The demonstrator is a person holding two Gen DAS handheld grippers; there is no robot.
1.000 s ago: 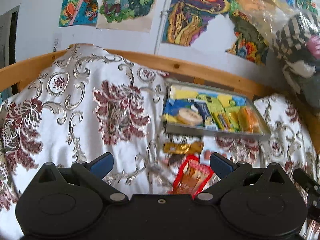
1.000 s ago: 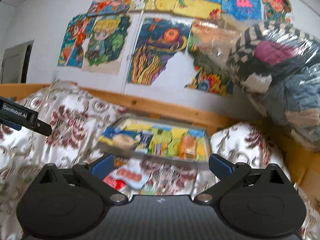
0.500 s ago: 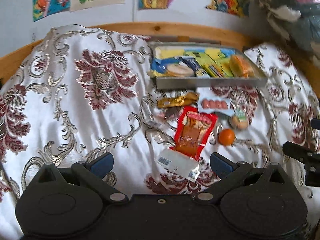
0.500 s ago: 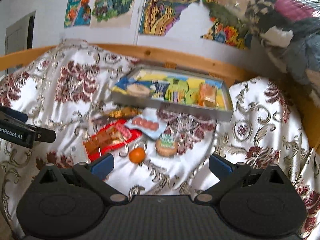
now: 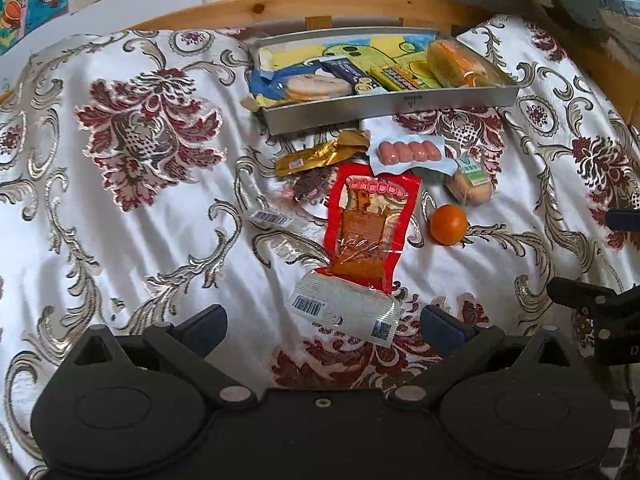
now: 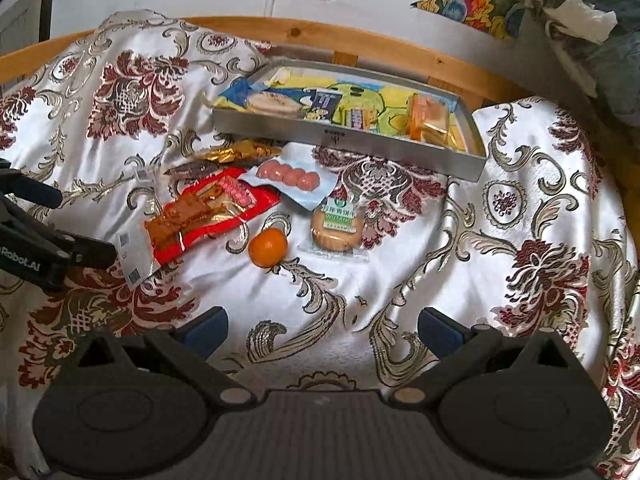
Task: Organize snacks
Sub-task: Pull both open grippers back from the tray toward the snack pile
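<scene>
1. Both tongs hang empty over the bed. The left tongs (image 5: pixel 323 320) stand spread wide, and the right tongs (image 6: pixel 322 325) are spread just as wide, nothing between the fingers of either.

2. The step in hand looks like choosing a first loose snack to move into the metal tray (image 5: pixel 394 107), which sits at the far side of the bed against the wooden rail and already holds several packets.

3. To do it well, I would take the nearest piece first. The red packet (image 5: pixel 370 224) lies flat with its white label end toward the left tongs, so coming in low and pinching that thin edge should lift it without creasing the contents.

4. The bedspread (image 5: pixel 132 216) is slippery and rumpled; closing too deep could catch cloth along with the wrapper.

5. The orange (image 6: pixel 267 247) lies ahead of the right tongs, a little left of centre and well apart from them. It is round and may roll, so a grip across its middle seems safest.

6. Just beside the orange sits a wrapped round cake (image 6: pixel 337 227), and beyond it a pack of pink sausages (image 6: pixel 287 176) overlaps the red packet's far end.

7. A gold wrapper (image 5: pixel 320 153) lies closest to the tray's front wall.
</scene>
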